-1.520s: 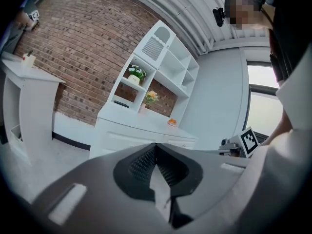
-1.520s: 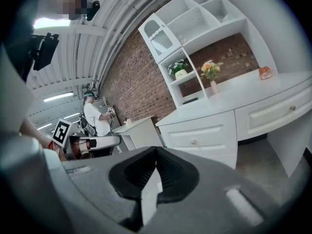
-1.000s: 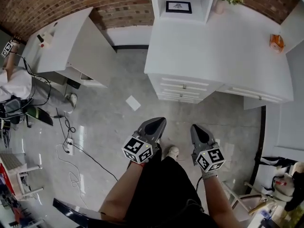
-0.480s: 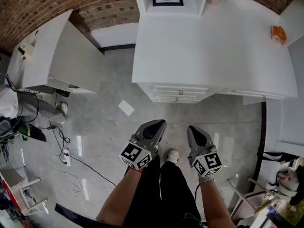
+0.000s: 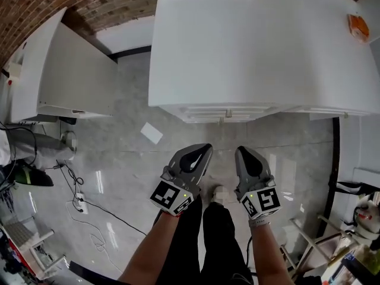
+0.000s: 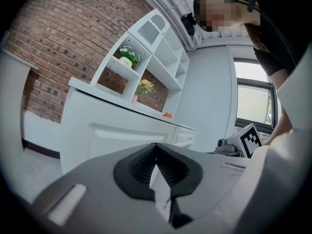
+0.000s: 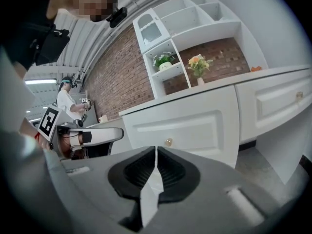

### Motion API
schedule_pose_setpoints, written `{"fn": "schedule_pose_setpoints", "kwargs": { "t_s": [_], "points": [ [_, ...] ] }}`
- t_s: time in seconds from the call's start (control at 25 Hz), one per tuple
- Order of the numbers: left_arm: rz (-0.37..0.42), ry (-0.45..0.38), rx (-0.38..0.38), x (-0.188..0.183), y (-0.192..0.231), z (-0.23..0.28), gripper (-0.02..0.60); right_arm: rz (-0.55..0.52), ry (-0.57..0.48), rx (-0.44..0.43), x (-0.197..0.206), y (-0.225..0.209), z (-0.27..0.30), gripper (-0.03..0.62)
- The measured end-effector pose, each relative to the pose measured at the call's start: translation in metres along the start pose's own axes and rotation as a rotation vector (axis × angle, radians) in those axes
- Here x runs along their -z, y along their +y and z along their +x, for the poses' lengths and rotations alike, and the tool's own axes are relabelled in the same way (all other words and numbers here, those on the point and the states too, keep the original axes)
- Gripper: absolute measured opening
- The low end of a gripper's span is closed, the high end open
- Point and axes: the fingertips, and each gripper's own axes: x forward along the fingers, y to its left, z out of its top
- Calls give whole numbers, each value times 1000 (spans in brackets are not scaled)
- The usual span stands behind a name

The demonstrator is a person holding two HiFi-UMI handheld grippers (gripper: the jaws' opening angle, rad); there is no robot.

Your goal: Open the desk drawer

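Standing on a grey tiled floor (image 5: 119, 159), a person faces a white bench (image 5: 249, 46) with a claw in each hand, both held low at centre frame in the head view. The left claw (image 5: 202, 151) is closed, its tips meeting on nothing. The right claw (image 5: 242, 153) has just been easing open and stands a bare crack apart, also empty. Both are well apart from the desk drawer (image 7: 187, 126). Its panelled front and small round knob (image 7: 168, 142) show plainly just above the claw's tips in the right gripper view. From overhead the drawer is nearly hidden, with only a thin strip of fronts showing under the bench's near edge at mid-frame. In the left gripper view the front is seen at a slant and its knob cannot be made out. A shelf unit (image 7: 195, 38) on the bench is cut off at the head view's top edge. An orange object (image 5: 358, 27) at upper right is too small to identify. A sheet of paper (image 5: 151, 133) lies on the floor left of centre.
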Motion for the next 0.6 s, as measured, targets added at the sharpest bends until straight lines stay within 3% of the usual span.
{"fn": "schedule_pose_setpoints", "kwargs": {
  "t_s": [0.24,0.6],
  "points": [
    [44,-14,56,16,13,15,3,-30,-44,35,12,-7,24,26],
    [66,-26,81,39,45,35,3,-81,-120,134,17,-23,61,61]
  ]
}}
